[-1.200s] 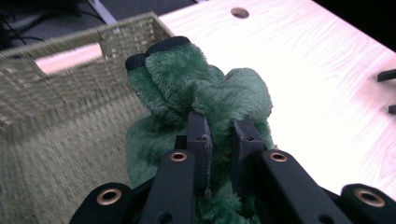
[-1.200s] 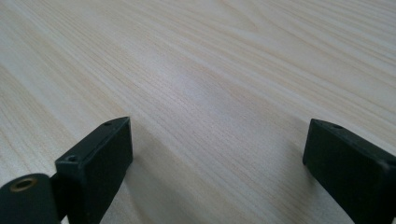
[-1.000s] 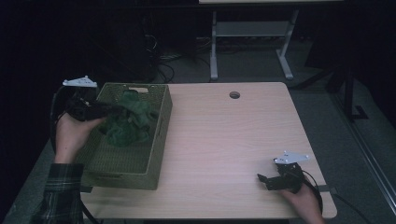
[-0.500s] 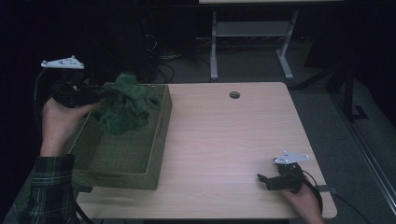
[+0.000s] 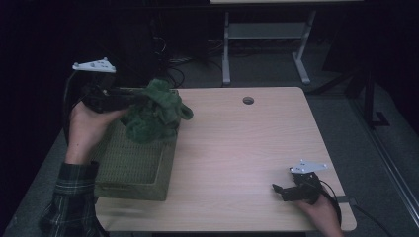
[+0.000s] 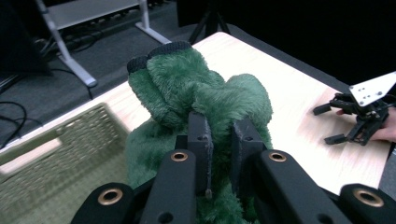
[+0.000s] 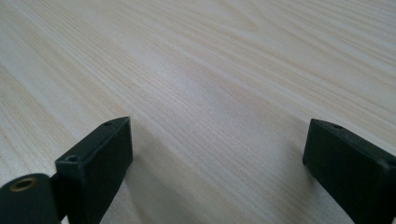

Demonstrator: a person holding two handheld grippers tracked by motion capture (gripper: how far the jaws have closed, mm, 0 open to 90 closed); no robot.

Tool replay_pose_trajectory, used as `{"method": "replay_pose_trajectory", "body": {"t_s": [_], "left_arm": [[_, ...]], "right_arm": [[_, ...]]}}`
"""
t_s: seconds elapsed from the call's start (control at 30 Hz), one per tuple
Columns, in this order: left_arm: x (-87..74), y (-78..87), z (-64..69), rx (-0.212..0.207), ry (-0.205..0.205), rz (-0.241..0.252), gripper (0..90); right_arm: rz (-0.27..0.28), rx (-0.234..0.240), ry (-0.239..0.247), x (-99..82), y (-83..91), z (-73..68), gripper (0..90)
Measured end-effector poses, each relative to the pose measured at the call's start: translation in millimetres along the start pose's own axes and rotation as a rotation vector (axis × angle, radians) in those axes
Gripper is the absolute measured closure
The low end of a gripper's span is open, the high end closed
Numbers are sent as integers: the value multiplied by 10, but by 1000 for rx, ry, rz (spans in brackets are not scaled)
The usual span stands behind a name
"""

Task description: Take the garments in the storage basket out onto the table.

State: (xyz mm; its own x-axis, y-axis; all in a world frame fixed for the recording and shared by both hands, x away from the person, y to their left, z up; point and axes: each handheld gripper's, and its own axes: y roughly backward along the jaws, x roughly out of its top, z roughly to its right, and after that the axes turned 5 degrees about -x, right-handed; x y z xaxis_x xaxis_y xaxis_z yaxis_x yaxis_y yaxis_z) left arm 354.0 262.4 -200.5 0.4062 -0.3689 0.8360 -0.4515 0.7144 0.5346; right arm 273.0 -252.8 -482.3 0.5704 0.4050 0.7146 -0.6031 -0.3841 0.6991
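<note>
Green plush fabric, a soft cloth (image 5: 155,116), hangs from the left gripper (image 5: 136,97) above the far end of the basket (image 5: 133,168). In the left gripper view the two black jaws stand close together and pinch a fold of the cloth (image 6: 205,100) between the pads, with the fur bulging out on both sides. The cloth is bunched, not spread; its lower part seems to be just over the basket rim or touching it, and I cannot tell which. The basket is woven, olive coloured, and sits at the left edge of the table (image 5: 237,148).

I judge that the work is to take the cloth out of the basket. The grasp is made and the cloth is lifted, so this first part looks done. What is left: to carry it over the bare wood and put it down, maybe also to flatten or fold it.

The right gripper (image 5: 286,190) rests low at the near right corner of the table, well apart from the cloth. Its jaws are spread wide and nothing is between them, only the wood grain.
</note>
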Motion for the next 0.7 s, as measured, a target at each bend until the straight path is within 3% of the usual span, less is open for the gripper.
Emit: {"method": "replay_pose_trajectory", "body": {"t_s": [0.7], "left_arm": [[160,-861,533,-153,-65,-49,805]], "right_arm": [[-1,0,0,0,1,0,80]]}}
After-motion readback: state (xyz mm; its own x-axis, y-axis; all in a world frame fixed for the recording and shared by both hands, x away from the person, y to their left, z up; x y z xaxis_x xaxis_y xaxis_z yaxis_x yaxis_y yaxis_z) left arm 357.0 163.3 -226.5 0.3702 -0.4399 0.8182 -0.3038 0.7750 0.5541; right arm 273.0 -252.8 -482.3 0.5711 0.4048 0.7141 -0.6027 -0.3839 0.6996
